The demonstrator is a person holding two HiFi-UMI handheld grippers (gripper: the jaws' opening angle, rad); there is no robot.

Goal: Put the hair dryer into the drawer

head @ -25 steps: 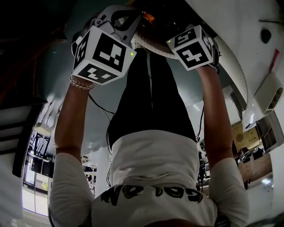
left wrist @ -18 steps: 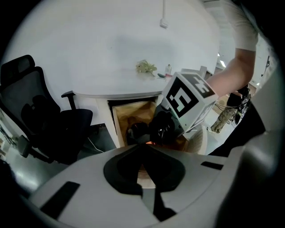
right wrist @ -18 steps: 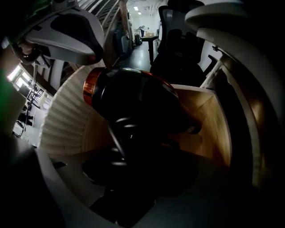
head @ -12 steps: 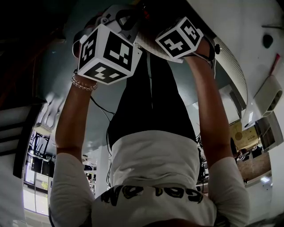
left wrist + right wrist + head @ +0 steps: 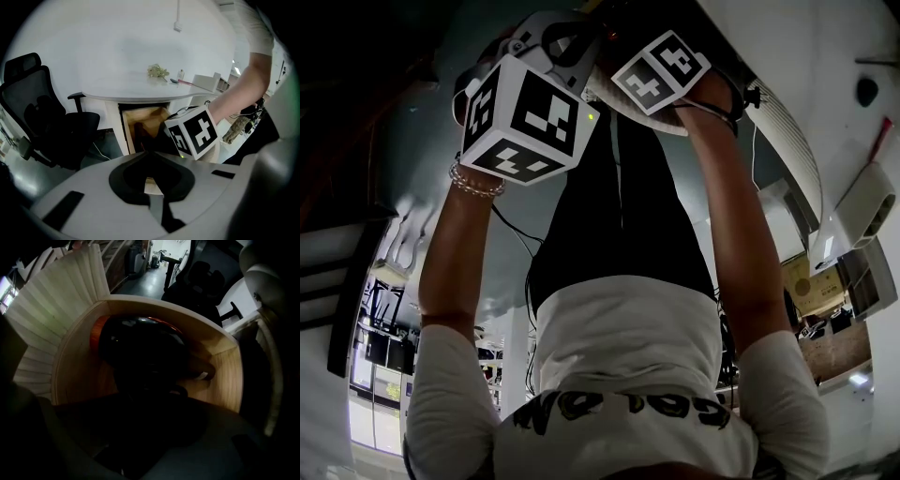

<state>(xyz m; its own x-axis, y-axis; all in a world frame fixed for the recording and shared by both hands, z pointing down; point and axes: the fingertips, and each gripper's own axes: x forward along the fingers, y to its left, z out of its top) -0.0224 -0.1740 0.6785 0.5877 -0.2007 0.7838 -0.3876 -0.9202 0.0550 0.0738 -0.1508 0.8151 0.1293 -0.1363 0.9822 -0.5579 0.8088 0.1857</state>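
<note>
The hair dryer [image 5: 140, 352], black with an orange band at its upper-left end, is seen in the right gripper view inside the open wooden drawer [image 5: 225, 380], where it fills most of the middle of the frame. The fingers of the right gripper [image 5: 661, 73] are set wide apart at the bottom of that frame. The dryer's dark body runs down between them, but in the darkness there it cannot be told whether it is pressed by the pads.

In the left gripper view the fingers of the left gripper [image 5: 147, 157] are seen closed together along a seam at the lower middle, and nothing is held between them. Beyond them the drawer is shown pulled out under the white bench [image 5: 140, 96], its wooden inside visible at centre. The right gripper's marker cube [image 5: 194, 135] is placed just right of the drawer mouth, with the person's forearm [image 5: 239, 93] rising to the upper right. A black office chair [image 5: 42, 122] is seen at the left, and a few small things [image 5: 158, 71] lie on the bench.

In the head view both grippers are held side by side at the top of the frame.
</note>
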